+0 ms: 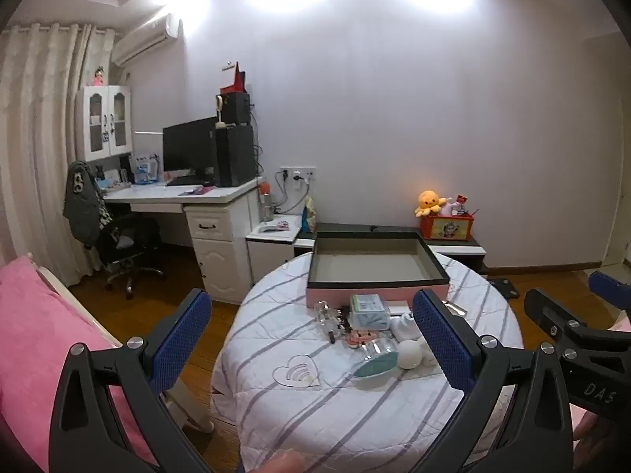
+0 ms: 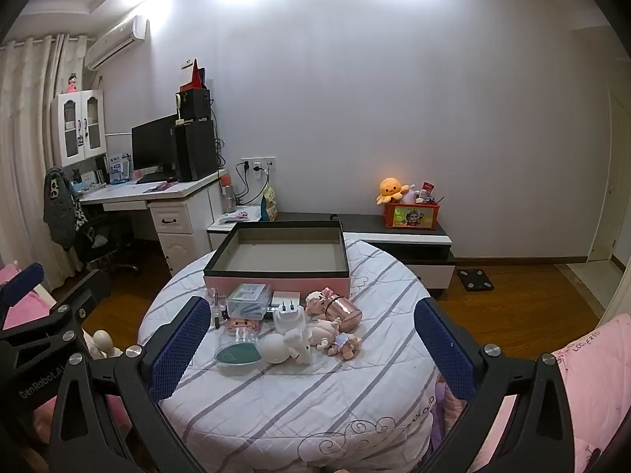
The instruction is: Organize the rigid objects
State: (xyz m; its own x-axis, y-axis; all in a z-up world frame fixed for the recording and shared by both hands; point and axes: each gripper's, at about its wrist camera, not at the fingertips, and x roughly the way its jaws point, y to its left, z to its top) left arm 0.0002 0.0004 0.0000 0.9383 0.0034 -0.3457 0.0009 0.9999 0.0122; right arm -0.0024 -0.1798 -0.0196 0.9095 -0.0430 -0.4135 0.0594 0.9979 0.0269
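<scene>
Both grippers, left (image 1: 311, 339) and right (image 2: 311, 339), jaws apart, unloaded; box (image 2: 276, 272) empty at 12 o'clock behind clutter (image 2: 284, 323), likely destination.

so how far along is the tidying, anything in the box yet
Nothing looks done: the pink box shows only a bare floor. Nothing is in hand either; the left gripper and right gripper are both open and hold nothing. All the small items lie on the striped cloth in front of the box.
</scene>
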